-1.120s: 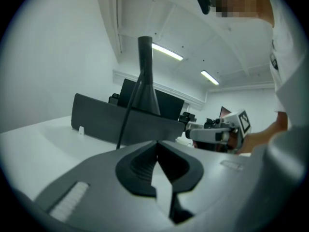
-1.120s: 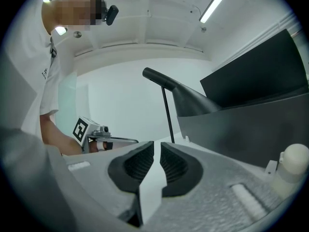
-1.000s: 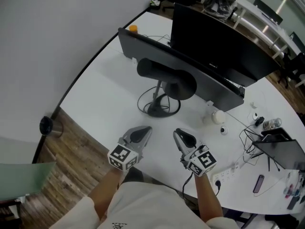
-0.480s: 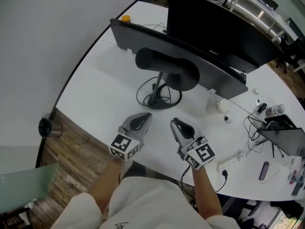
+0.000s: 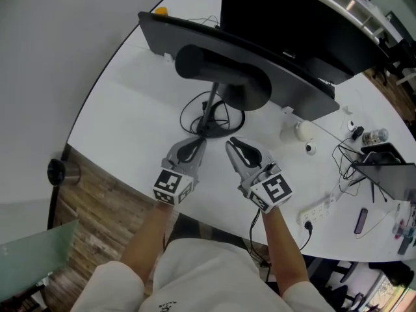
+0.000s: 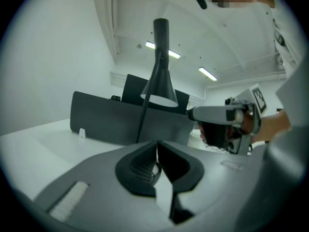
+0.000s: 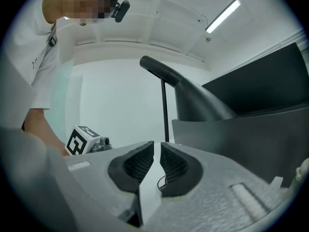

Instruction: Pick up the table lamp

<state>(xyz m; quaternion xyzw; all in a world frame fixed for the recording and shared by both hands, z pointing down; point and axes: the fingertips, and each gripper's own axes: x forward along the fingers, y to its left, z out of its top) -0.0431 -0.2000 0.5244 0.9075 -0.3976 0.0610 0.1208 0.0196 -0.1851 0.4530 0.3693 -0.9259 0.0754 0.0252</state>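
table lamp [image 5: 221,83] was black | table [image 5: 130,125] was white | left gripper [image 5: 197,142] and right gripper [image 5: 233,143] were grey, with black-and-white square markers | monitor [image 5: 292,28] was black | floor [image 5: 97,207] was brown wood-grain

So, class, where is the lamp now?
In the head view the lamp stands on the table in front of the monitor, its base just beyond the tips of the left gripper and right gripper.

No legible text, label, brand or number anywhere.
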